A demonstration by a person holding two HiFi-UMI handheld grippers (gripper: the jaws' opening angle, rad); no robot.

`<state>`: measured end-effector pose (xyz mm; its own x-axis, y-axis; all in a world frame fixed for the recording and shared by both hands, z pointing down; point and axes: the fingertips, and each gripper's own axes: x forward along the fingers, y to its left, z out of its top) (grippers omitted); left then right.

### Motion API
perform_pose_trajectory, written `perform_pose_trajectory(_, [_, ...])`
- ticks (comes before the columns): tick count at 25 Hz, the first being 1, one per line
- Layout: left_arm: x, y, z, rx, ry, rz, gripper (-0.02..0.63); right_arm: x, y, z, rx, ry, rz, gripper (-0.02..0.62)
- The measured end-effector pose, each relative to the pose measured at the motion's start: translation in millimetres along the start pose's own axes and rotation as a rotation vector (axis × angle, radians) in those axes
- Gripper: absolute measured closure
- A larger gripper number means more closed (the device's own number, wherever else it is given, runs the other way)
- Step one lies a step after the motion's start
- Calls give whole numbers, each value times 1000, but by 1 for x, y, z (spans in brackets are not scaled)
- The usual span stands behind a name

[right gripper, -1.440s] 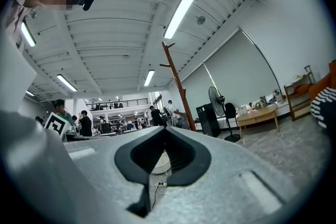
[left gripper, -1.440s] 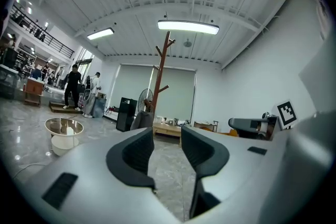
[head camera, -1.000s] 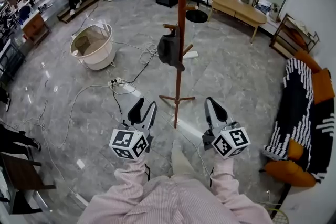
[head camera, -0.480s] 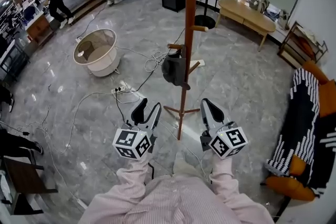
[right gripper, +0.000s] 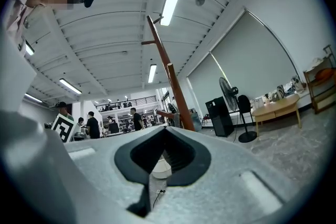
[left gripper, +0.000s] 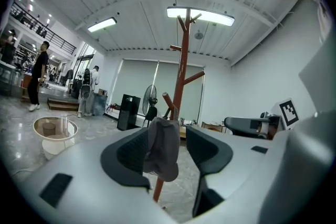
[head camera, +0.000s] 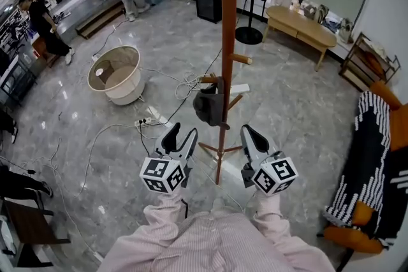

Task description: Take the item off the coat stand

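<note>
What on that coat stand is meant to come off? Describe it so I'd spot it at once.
Find the tall reddish-brown wooden coat stand in the middle of the grey floor. Low on its pole hangs a limp dark grey cap; the other pegs in view are bare.

Stand (head camera: pixel 227 41): red-brown wood, smooth, slight sheen.
Hat (head camera: pixel 208 106) on stand: dark grey cloth, matt, soft.
Floor (head camera: pixel 293 105) under stand: grey veined stone tile, polished, reflective.
Tub (head camera: pixel 124 89) left of stand: white, glossy shell.
Desk (head camera: pixel 296 21) behind stand: pale wood, smooth.
Sleeves (head camera: pixel 162 220) before stand: pink striped cloth.
</note>
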<state>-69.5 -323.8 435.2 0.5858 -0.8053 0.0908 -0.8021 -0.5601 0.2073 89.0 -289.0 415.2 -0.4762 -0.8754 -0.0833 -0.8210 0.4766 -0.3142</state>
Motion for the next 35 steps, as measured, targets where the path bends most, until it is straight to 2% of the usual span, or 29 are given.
perform_pose_trajectory(5, [30, 11, 5, 34, 19, -20, 385, 17, -8, -1, 0, 10, 22, 591])
perform_pose_trajectory(10, [57, 18, 5, 66, 67, -73, 383, 26, -13, -1, 3, 20, 25, 591])
perform_pose_trajectory(18, [104, 26, -5, 105, 164, -144, 367, 36, -32, 5, 13, 0, -38, 591])
perform_pose_trajectory(22, [124, 27, -15, 166, 237, -204, 356, 37, -41, 6, 18, -16, -75, 591])
perform_pose_trajectory(32, [145, 26, -23, 157, 280, -297, 356, 39, -44, 3, 34, -24, -116, 591])
perform_pose_trajectory(35, [148, 25, -25, 177, 288, -297, 387, 38, -45, 2, 37, -24, -129, 591])
